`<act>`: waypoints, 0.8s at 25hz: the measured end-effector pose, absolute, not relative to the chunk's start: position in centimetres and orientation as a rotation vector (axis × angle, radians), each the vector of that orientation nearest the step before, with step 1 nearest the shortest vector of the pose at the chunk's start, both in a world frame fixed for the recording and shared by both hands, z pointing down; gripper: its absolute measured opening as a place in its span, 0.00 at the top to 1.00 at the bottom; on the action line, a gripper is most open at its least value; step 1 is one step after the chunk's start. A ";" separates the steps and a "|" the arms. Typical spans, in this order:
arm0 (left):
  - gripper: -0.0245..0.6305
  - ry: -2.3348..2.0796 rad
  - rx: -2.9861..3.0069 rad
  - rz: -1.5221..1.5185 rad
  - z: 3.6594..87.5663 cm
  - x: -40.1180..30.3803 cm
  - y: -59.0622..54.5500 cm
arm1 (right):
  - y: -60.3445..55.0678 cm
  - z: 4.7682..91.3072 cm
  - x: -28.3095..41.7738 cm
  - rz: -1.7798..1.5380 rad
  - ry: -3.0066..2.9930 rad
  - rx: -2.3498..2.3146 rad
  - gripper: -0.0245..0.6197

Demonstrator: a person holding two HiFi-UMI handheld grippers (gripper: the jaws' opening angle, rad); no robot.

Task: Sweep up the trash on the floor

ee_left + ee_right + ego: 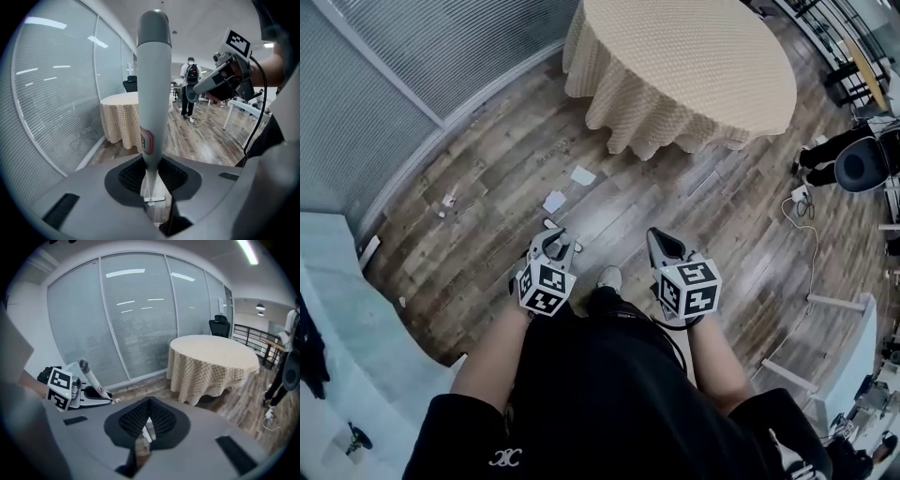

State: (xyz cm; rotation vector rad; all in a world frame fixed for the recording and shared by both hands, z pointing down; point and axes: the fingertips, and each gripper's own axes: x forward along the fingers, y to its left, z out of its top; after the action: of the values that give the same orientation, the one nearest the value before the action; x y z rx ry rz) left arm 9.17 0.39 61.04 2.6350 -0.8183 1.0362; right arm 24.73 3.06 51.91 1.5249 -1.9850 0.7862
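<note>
White paper scraps [582, 175] [554, 202] lie on the wooden floor just ahead of my feet. A small piece of litter [448, 199] lies further left, near the glass wall. My left gripper [551, 242] [152, 174] is shut on a grey-white broom handle [153, 93], which stands upright between its jaws. Only the handle's rounded top [549, 225] shows from the head view, and the brush end is hidden. My right gripper [660, 244] [147, 422] hovers beside it at waist height, shut with nothing in it.
A round table with a beige checked cloth [675, 66] stands ahead. A glass wall with blinds [384, 84] curves along the left, and a white counter [337, 309] is at my left. A white cable and power strip [800, 197] lie at the right near an office chair [862, 164]. A person [190, 84] stands far off.
</note>
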 end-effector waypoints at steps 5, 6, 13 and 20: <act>0.83 -0.964 2.552 1.007 61.2 1.0 -3.6 | 1.0 51.6 19.4 0.745 -2.009 1.469 0.94; 0.83 -0.985 2.542 1.000 61.2 -0.5 -4.3 | 0.8 51.6 18.5 0.734 -2.009 1.457 0.94; 0.83 -1.086 2.498 0.999 61.0 -9.3 -9.1 | -1.6 51.6 13.9 0.709 -1.993 1.437 0.94; 0.83 -1.158 2.488 1.037 61.5 -14.7 -12.0 | -3.9 51.6 9.2 0.669 -1.996 1.410 0.94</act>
State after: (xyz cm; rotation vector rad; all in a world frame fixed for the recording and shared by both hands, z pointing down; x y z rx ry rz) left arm -14.74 -12.04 61.52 2.4882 -1.1575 1.0374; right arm 9.18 -3.90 51.62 1.4104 -1.9962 0.6694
